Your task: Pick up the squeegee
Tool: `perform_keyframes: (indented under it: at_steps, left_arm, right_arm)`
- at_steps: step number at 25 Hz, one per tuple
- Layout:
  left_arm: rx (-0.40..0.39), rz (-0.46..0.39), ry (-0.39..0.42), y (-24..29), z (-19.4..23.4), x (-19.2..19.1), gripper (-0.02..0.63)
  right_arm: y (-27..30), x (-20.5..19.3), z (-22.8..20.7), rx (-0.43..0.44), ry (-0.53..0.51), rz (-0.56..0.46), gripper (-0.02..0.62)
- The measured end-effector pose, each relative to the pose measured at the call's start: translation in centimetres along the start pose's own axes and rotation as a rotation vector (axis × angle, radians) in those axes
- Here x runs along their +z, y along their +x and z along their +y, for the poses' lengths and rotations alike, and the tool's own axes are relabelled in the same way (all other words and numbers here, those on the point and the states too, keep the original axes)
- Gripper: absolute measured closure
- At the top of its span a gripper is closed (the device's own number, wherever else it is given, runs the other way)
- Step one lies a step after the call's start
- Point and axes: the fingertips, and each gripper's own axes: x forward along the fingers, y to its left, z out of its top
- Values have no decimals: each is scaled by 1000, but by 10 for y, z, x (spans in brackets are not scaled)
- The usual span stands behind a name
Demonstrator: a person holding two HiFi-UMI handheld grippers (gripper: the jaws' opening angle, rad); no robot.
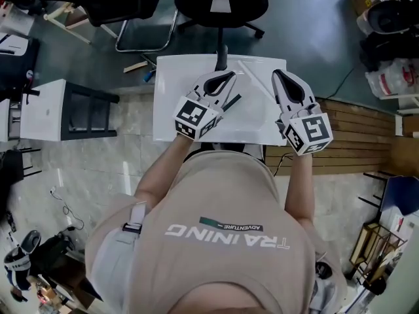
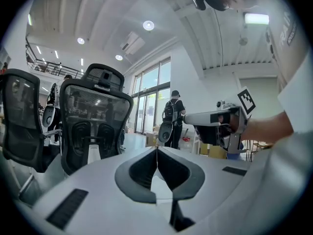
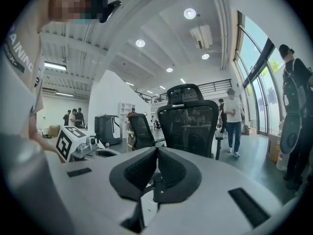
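A dark slim bar (image 1: 234,101), maybe the squeegee's handle, lies on the white table (image 1: 169,113) just right of my left gripper; I cannot tell for sure what it is. My left gripper (image 1: 229,76) hovers over the table's middle, its jaws shut tip to tip (image 2: 157,150) with nothing seen between them. My right gripper (image 1: 277,74) hangs beside it to the right, jaws also closed together (image 3: 157,149). Both point level, toward the table's far edge. A dark piece (image 2: 178,218) shows low under the left jaws.
A black office chair (image 1: 219,2) stands right behind the table's far edge and fills both gripper views (image 3: 188,121). A second chair (image 1: 124,5) is at the back left, and a small white side table (image 1: 46,110) stands to the left. People walk in the hall beyond.
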Motion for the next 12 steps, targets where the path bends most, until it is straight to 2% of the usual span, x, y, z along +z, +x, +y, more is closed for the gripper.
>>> perform_keyframes:
  at_steps: [5, 12]
  left_arm:
    - [-10, 50, 5, 20, -6, -22, 591]
    - [-35, 113, -37, 48, -13, -59, 589]
  right_arm:
    - [-2, 5, -14, 6, -7, -8, 560]
    - [-10, -11, -34, 6, 0, 22, 560]
